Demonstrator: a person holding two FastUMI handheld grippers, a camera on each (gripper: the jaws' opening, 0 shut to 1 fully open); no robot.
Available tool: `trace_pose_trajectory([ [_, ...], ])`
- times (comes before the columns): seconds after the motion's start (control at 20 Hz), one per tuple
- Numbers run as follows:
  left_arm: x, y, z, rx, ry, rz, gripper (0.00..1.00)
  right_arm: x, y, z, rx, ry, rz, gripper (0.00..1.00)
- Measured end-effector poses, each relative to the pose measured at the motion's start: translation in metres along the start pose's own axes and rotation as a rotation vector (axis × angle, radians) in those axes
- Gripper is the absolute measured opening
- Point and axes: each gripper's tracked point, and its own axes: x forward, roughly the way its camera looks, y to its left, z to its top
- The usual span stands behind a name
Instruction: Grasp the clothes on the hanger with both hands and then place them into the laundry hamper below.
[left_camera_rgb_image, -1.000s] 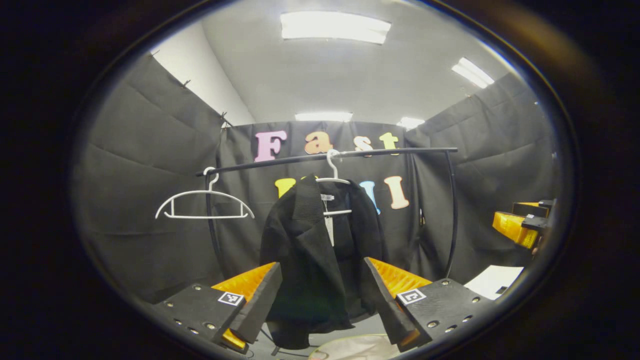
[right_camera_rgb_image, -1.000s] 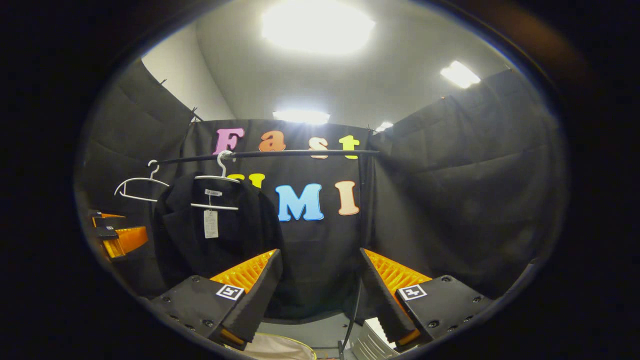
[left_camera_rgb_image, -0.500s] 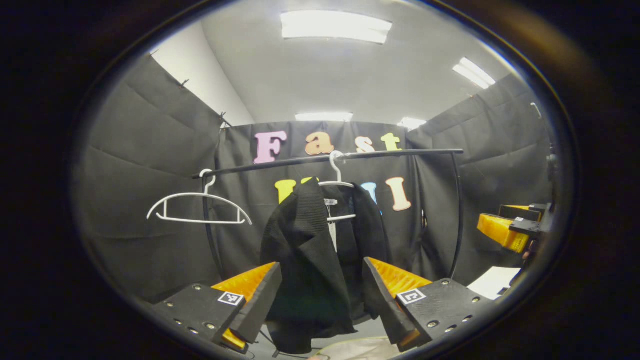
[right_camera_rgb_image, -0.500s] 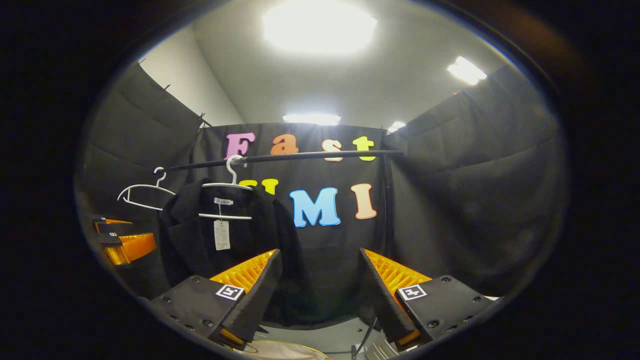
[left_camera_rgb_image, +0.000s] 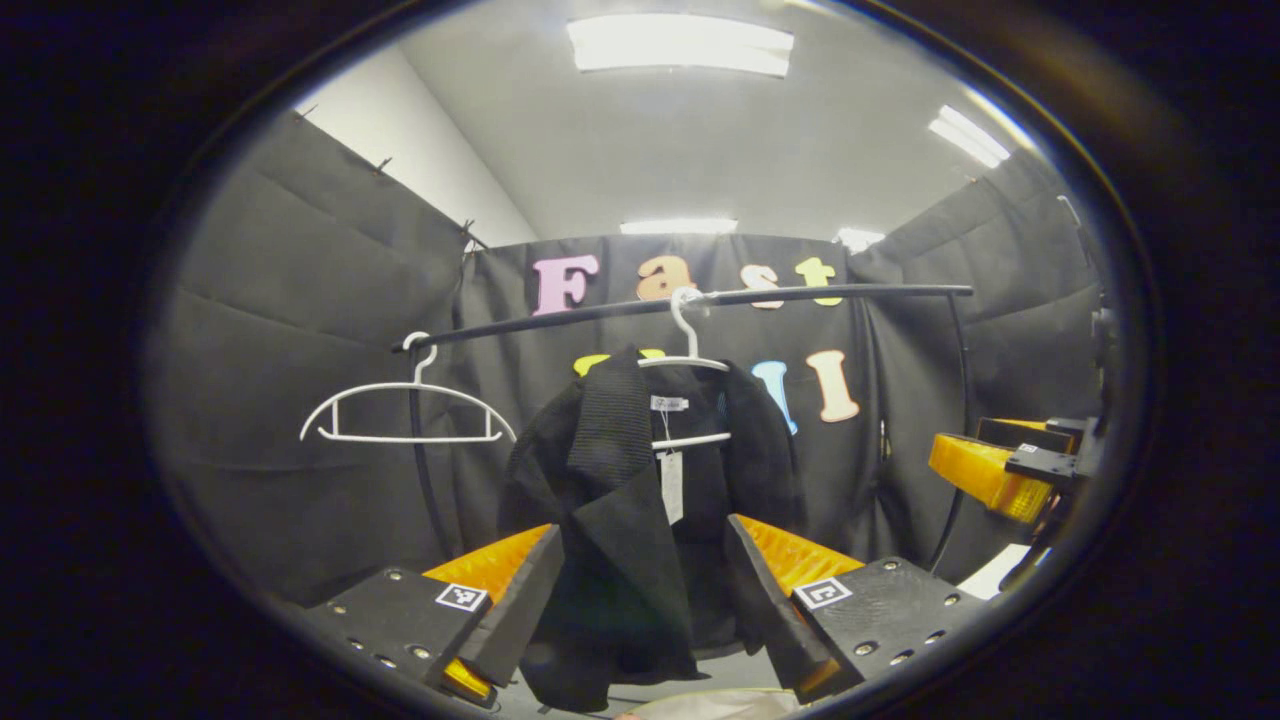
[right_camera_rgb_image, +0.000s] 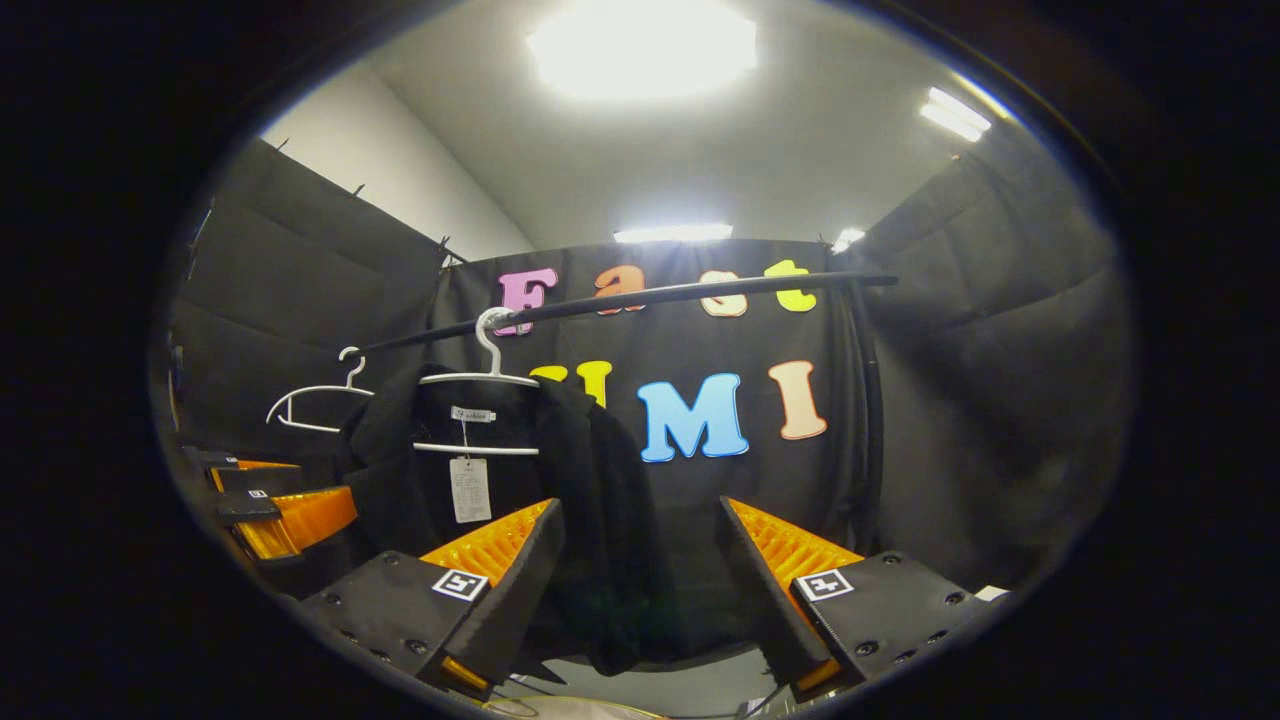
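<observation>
A black jacket (left_camera_rgb_image: 620, 520) hangs on a white hanger (left_camera_rgb_image: 690, 360) from a dark rail (left_camera_rgb_image: 700, 300); a paper tag dangles inside its collar. My left gripper (left_camera_rgb_image: 640, 610) is open, its fingers framing the jacket's lower front without touching it. In the right gripper view the same jacket (right_camera_rgb_image: 590, 500) hangs left of centre, and my right gripper (right_camera_rgb_image: 640, 610) is open with the jacket's right edge between its fingers, farther off. The right gripper (left_camera_rgb_image: 1000, 470) shows at the left gripper view's right edge. The hamper's pale rim (left_camera_rgb_image: 720, 705) peeks out at the bottom.
An empty white hanger (left_camera_rgb_image: 405, 410) hangs at the rail's left end. The rail stands on dark upright posts (left_camera_rgb_image: 425, 450). The left gripper (right_camera_rgb_image: 280, 505) shows at the left edge of the right gripper view. A white sheet (left_camera_rgb_image: 990, 575) lies low at the right.
Both grippers have drifted closer to the jacket, which now looks larger. In the right gripper view the jacket has shifted toward the centre, between the fingers. Both stay open.
</observation>
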Motion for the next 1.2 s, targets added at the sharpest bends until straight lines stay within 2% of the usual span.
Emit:
trace_pose_trajectory([
  [0.3, 0.035, -0.001, -0.017, 0.001, 0.043, 0.065, 0.96, 0.048, 0.009, -0.015, 0.045, 0.029, 0.088, 0.94],
  [0.75, 0.073, 0.005, -0.034, 0.003, 0.08, 0.156, 0.95, 0.11, 0.033, -0.027, 0.03, 0.031, 0.223, 0.96],
  [1.2, 0.104, 0.006, -0.043, 0.034, 0.095, 0.226, 0.96, 0.164, 0.055, -0.055, 0.041, 0.079, 0.316, 0.96],
])
